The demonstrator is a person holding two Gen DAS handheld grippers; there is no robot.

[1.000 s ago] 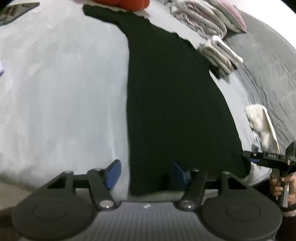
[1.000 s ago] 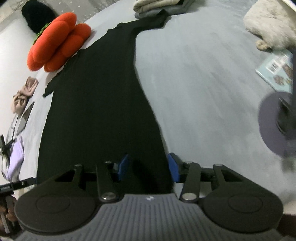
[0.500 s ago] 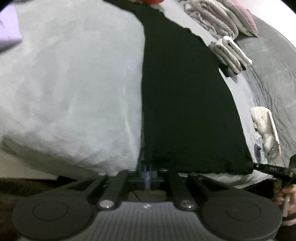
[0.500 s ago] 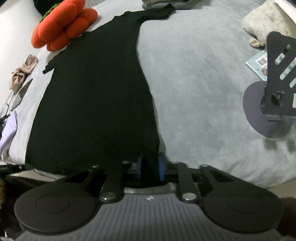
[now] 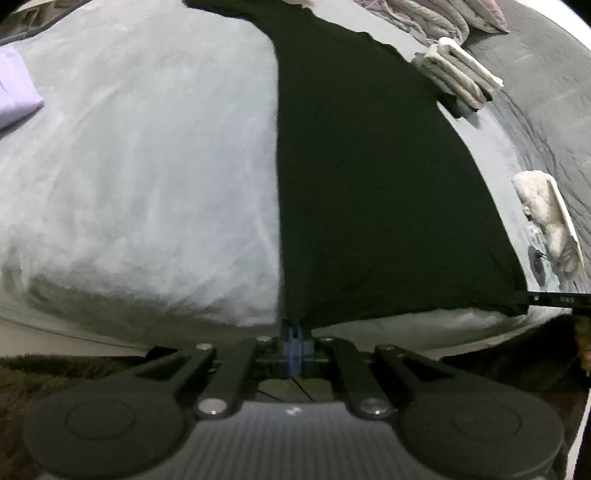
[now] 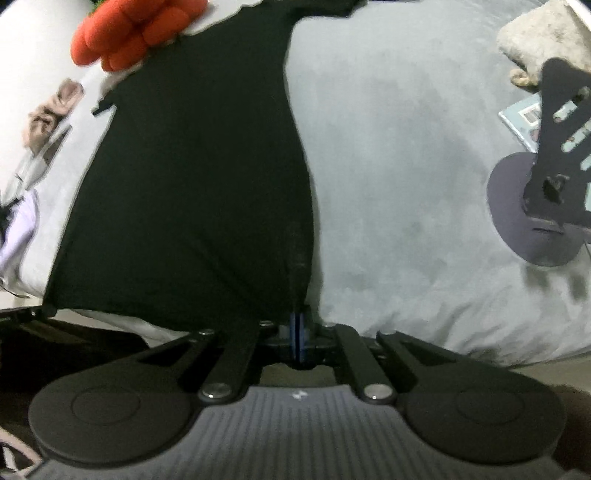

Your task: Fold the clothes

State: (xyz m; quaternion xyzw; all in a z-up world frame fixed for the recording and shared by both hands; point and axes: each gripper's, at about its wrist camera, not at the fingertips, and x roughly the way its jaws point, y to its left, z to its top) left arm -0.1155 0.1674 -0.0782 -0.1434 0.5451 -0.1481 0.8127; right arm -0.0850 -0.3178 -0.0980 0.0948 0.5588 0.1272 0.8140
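Observation:
A black T-shirt (image 5: 369,177) lies flat on a grey bed, its hem toward me; it also shows in the right wrist view (image 6: 199,177). My left gripper (image 5: 293,332) is shut on the hem's left corner. My right gripper (image 6: 297,328) is shut on the hem's right corner. The hem is pulled taut between them over the bed's front edge. The right gripper's tip shows at the far right of the left wrist view (image 5: 554,298).
A stack of folded clothes (image 5: 454,74) lies beside the shirt's right sleeve. A red cushion (image 6: 136,33) lies near the collar. A lilac garment (image 5: 14,92) is at the left. A fluffy toy (image 6: 535,37), a booklet and a black stand (image 6: 557,147) lie at the right.
Both grippers were open over the hem a second ago. They closed on its two corners and have drawn back toward the bed's edge, pulling the shirt tight.

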